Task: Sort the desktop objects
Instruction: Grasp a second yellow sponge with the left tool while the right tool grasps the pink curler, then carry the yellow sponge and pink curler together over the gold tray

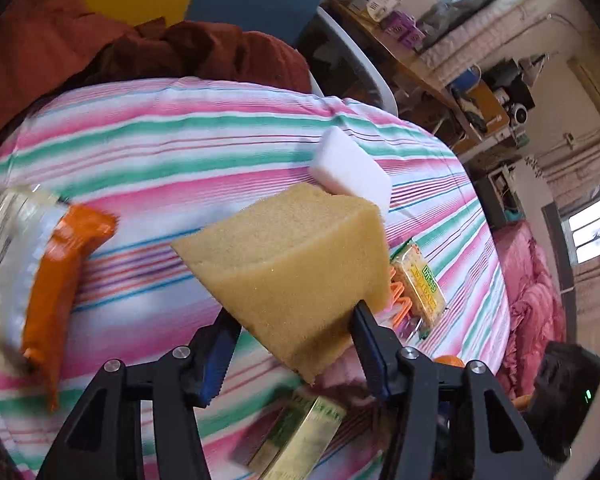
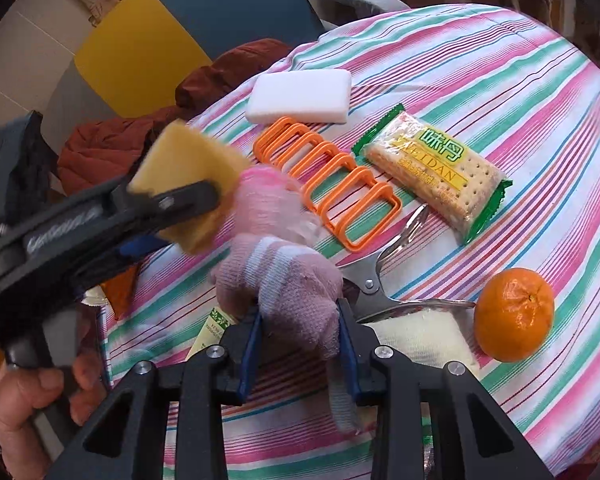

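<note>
Now — left tongs (image 1: 296, 320) pinching sponge (image 1: 288, 248) | right tongs (image 2: 300, 320) pinching sock (image 2: 296, 284)

Daylit windows (image 1: 592, 236), pale brick-like walls (image 1: 556, 32), a cluttered wooden shelf (image 1: 400, 52), perhaps a blue chair (image 2: 236, 0).

The left gripper (image 1: 292, 322) has black plastic arms with triangular cut-outs and round silver screws at the joints. Its two fingers (image 1: 366, 334) are black, and each has a blue ribbed pad on the inner side. Seen from the right wrist camera, the body behind these fingers is dark, with pale lettering on one side that is too blurred to read. A bare hand (image 2: 32, 404) is around the black handle below this body. The right gripper (image 2: 300, 330) has the same form: black arms, silver screws, blue inner pads.
</note>
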The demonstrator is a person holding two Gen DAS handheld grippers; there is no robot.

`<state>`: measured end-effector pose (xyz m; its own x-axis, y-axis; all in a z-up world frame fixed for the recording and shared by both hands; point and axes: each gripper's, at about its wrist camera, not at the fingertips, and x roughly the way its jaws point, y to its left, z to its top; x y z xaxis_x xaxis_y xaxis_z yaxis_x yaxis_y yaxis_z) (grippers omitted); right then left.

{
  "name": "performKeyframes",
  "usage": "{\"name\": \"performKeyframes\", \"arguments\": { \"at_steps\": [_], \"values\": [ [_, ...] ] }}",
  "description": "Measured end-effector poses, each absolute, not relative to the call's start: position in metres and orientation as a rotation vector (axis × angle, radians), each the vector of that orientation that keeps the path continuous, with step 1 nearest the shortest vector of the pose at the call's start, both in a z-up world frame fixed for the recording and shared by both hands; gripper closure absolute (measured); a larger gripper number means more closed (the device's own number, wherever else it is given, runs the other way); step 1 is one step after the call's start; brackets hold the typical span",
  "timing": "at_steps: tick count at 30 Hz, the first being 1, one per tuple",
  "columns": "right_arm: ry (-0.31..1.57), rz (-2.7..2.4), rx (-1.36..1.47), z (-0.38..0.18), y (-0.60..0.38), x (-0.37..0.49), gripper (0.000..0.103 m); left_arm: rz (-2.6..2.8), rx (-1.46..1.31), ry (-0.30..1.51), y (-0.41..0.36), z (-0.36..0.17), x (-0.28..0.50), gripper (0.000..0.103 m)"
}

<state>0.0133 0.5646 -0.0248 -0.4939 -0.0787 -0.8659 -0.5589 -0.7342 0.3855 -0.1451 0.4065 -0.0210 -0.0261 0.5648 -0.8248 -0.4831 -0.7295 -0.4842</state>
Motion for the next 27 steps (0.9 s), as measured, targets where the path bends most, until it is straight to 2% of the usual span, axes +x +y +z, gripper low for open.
{"name": "performKeyframes", "arguments": {
  "at_steps": [2, 5, 7, 8, 9, 13, 15, 22, 24, 27],
  "values": [
    [0.916, 2.282, -1.369, -0.023, 0.565, 0.015, 0.068, 1.823, -1.539, -0.15, 0.387, -0.024, -0.141, 0.047],
    [0.838, 2.308, -1.262, -0.007, 0.565, 0.017, 0.06, 1.795, -1.551, -0.218, 0.361, -0.031, -0.132, 0.047],
    [0.716, 2.338, -1.156, 0.012, 0.561, 0.019, 0.044, 1.782, -1.551, -0.255, 0.347, -0.034, -0.124, 0.047],
    [0.662, 2.37, -1.085, 0.022, 0.557, 0.021, 0.032, 1.776, -1.554, -0.277, 0.339, -0.036, -0.12, 0.047],
    [0.623, 2.414, -1.035, 0.031, 0.552, 0.021, 0.03, 1.772, -1.559, -0.296, 0.334, -0.038, -0.116, 0.047],
    [0.635, 2.551, -1.066, 0.036, 0.536, 0.008, 0.034, 1.774, -1.556, -0.398, 0.302, -0.042, -0.101, 0.047],
    [0.74, 2.619, -1.126, 0.031, 0.527, 0.007, 0.045, 1.776, -1.551, -0.435, 0.29, -0.044, -0.096, 0.047],
    [0.907, 2.629, -1.407, -0.004, 0.498, -0.015, 0.046, 1.818, -1.527, -0.44, 0.257, -0.053, -0.071, 0.047],
    [0.89, 2.659, -1.44, -0.005, 0.489, -0.016, 0.046, 1.825, -1.519, -0.465, 0.251, -0.054, -0.065, 0.047],
    [0.77, 2.706, -1.475, -0.002, 0.472, -0.016, 0.045, 1.856, -1.492, -0.411, 0.252, -0.051, -0.059, 0.047]
  ]
}}
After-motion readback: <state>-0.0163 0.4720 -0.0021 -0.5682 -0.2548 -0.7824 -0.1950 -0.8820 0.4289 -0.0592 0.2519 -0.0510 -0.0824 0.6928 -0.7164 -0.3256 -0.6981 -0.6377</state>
